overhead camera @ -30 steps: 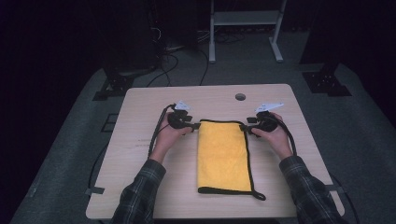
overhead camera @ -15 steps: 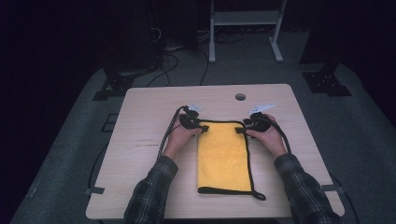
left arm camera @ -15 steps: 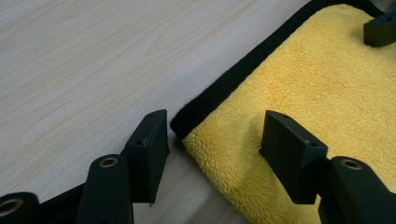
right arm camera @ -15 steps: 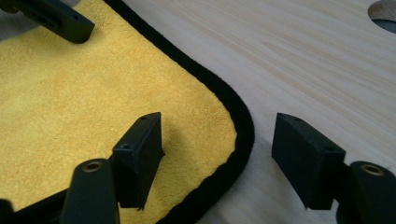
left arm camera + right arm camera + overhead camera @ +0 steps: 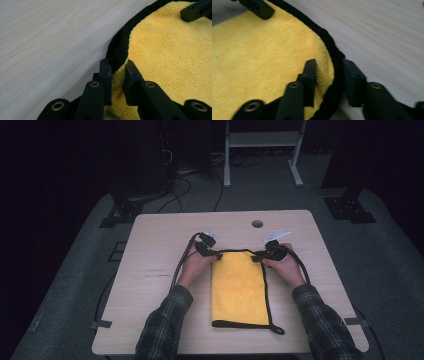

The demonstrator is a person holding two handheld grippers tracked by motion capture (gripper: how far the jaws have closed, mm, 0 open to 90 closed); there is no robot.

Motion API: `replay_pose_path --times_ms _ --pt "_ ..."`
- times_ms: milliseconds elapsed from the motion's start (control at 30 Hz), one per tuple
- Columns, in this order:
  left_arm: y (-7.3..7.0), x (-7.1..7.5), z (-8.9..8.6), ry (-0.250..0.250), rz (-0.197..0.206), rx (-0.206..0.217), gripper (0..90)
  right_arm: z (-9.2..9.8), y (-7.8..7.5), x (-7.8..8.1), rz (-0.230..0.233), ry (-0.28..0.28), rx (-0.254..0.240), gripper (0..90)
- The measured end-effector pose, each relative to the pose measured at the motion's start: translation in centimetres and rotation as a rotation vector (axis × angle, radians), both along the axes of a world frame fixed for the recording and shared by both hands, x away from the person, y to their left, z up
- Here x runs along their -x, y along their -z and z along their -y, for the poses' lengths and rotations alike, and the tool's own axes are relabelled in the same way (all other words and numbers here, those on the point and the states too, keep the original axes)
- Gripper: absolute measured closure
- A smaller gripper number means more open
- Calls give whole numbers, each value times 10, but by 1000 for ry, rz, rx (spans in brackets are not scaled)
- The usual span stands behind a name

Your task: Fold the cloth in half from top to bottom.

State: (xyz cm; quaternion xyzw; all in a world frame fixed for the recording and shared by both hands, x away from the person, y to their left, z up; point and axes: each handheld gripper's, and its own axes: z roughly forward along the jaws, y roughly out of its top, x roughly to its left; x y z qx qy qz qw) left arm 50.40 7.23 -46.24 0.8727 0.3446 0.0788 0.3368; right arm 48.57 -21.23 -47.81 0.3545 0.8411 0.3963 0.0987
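A yellow towel (image 5: 239,287) with a black hem lies folded lengthwise on the wooden table (image 5: 160,270). At its far left corner sits my left gripper (image 5: 216,255). In the left gripper view its jaws (image 5: 117,66) have just been closing and now pinch the bunched hem and yellow pile (image 5: 170,50). My right gripper (image 5: 257,256) is at the far right corner. Its jaws (image 5: 328,67) have just been closing too, with the black hem and a fold of towel (image 5: 257,62) squeezed between the pads. Each gripper view catches a jaw of the other gripper at the far corner.
A round cable hole (image 5: 257,223) is in the table beyond the towel. A black hanging loop (image 5: 277,330) trails from the towel's near right corner. Black cables (image 5: 181,265) run from both grippers back past the forearms. Dark stands and a white frame (image 5: 260,150) stand behind the table.
The left hand has slid right and slightly down to the towel's far left corner. Both pairs of jaws have closed onto the far corners of the towel. The right hand has barely moved.
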Motion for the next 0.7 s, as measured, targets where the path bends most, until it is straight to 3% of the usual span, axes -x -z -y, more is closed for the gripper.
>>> replay_pose_path --times_ms 133,300,433,567,700 --pt "0 1 0 1 10 -6 803 -4 -2 1 -37 10 4 771" --pt "-4 0 -5 3 26 38 811 -4 -4 1 -51 28 1 777" --pt "-17 1 -11 5 73 78 809 -1 -13 1 -28 37 -35 777" --pt "-34 6 -16 14 126 99 808 -3 -32 2 17 24 -43 777" --pt "-46 17 -24 41 144 121 807 -4 -46 11 52 -7 -57 777"
